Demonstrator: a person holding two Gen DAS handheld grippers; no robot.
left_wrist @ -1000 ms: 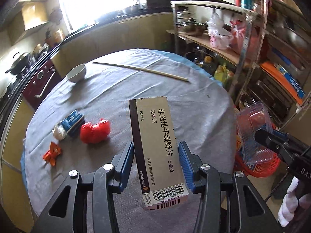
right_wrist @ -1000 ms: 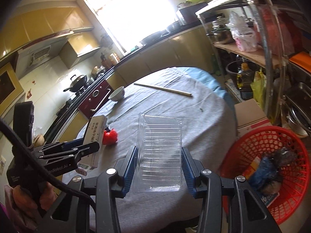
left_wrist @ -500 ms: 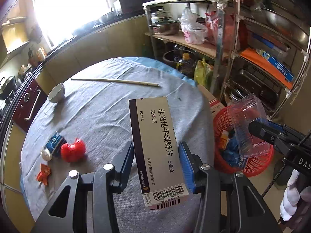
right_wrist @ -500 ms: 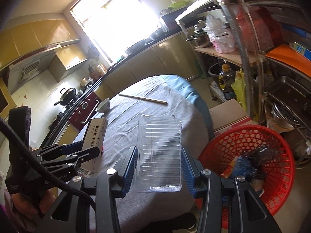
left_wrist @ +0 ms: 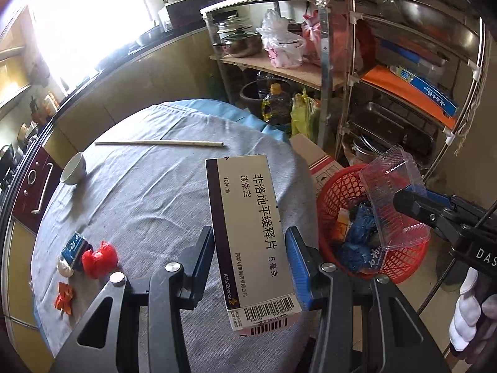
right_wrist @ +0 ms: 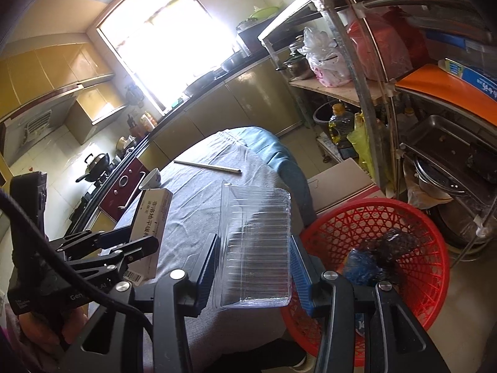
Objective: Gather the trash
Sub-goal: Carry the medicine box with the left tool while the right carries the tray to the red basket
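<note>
My left gripper [left_wrist: 250, 250] is shut on a grey and white medicine box [left_wrist: 251, 236], held above the round table's right edge. My right gripper [right_wrist: 253, 264] is shut on a clear plastic tray [right_wrist: 256, 242]. In the left wrist view that plastic tray [left_wrist: 393, 199] hangs over the red basket [left_wrist: 344, 183], which stands on the floor beside the table. The red basket [right_wrist: 413, 239] holds blue and dark wrappers. On the table's left side lie a red wrapper [left_wrist: 99, 259], a blue packet [left_wrist: 73, 248] and a small orange scrap [left_wrist: 63, 298].
A grey cloth covers the table [left_wrist: 149, 192], which carries a white bowl [left_wrist: 74, 168] and a long chopstick [left_wrist: 161, 144]. A cardboard box [left_wrist: 316, 158] sits behind the basket. A metal rack [left_wrist: 403, 99] full of pots, bags and trays stands at the right.
Both grippers have swung to the right with their loads. The red basket has come further into both views, and the clear tray is now over it.
</note>
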